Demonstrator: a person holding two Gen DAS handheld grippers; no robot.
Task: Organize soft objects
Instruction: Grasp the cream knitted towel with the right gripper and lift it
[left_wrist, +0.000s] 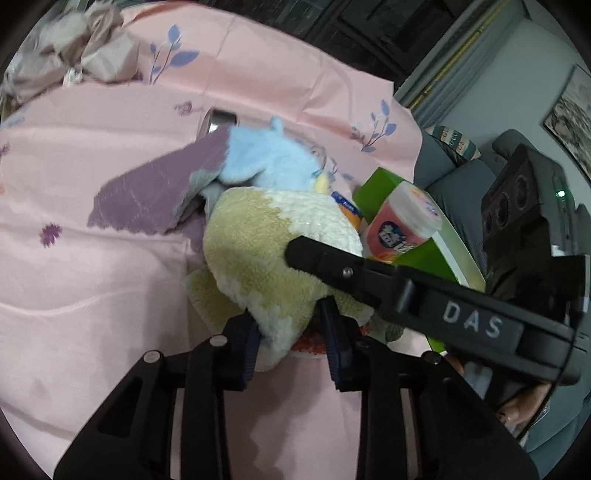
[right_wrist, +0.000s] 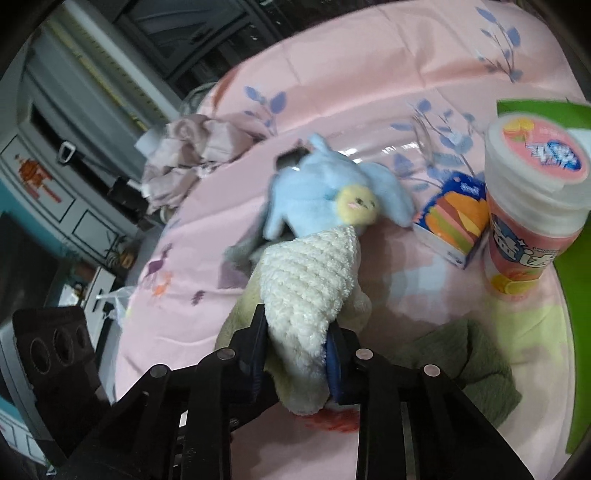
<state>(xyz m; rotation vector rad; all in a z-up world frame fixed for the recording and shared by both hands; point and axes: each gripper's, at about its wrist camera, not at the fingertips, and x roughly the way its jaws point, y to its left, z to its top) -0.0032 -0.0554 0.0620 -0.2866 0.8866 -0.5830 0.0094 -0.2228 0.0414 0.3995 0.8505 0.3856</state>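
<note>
Fleecy cream-and-tan cloth (left_wrist: 266, 236) lies bunched on the pink sheet (left_wrist: 92, 266), pinched at one end by the left gripper (left_wrist: 291, 332) and at another by the right gripper (right_wrist: 299, 350). Its folds hide most of the blue plush toy (right_wrist: 325, 192) behind it. A gum jar (right_wrist: 532, 206) is cut off at the right wrist view's edge.

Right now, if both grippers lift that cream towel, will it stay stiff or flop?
Probably flop: the towel bunches and folds where the right gripper and left gripper pinch it. Its fluffy pile suggests it is light and unlikely to slip. Lifting might nudge the blue plush touching it.
</note>
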